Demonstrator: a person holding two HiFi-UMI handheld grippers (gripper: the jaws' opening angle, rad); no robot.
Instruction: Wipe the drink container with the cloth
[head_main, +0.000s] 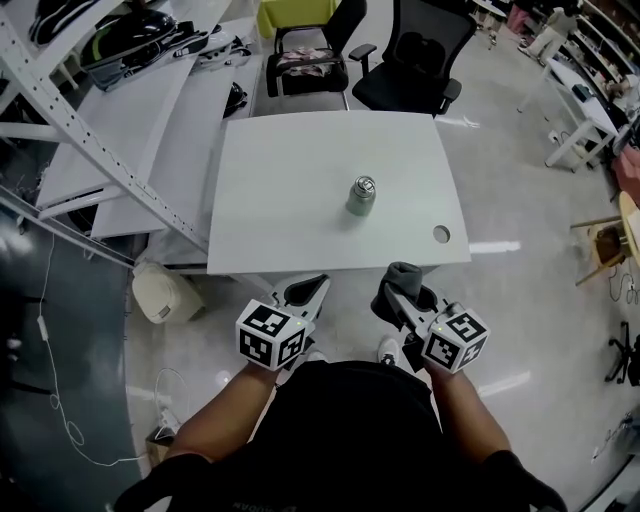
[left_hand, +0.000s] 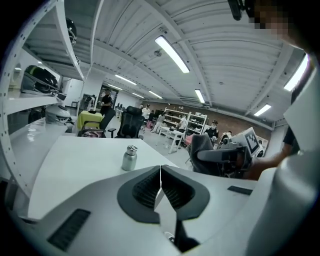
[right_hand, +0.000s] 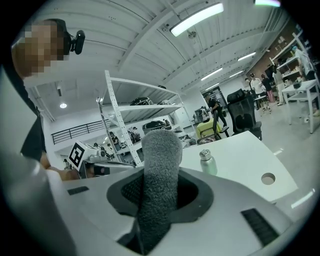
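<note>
While the right gripper (head_main: 398, 297) waits: its jaws are squeezed tight on a gray cloth (right_hand: 160, 165), likely so the cloth is ready for wiping.
Cloth: soft and fuzzy, like a towel. It sticks up past the jaws in a thick, rounded roll, so the fluffy end can reach the bottle first.
Left gripper (left_hand: 160, 179): its jaws are pressed together with nothing between them. The dark ribbed pads (left_hand: 144, 190) meet in a thin line. My guess is that it is kept free to steady the bottle.
Both grippers: held off the near edge of the table, one on each side of the person's body. Neither touches anything on the table.
Drink bottle (head_main: 361, 195): small, round, shiny metal with a screw cap. It stands upright near the middle of the table, well apart from both grippers.
Table (head_main: 290, 220): flat, smooth and white, with a round hole (head_main: 441, 234) at its near right corner.
</note>
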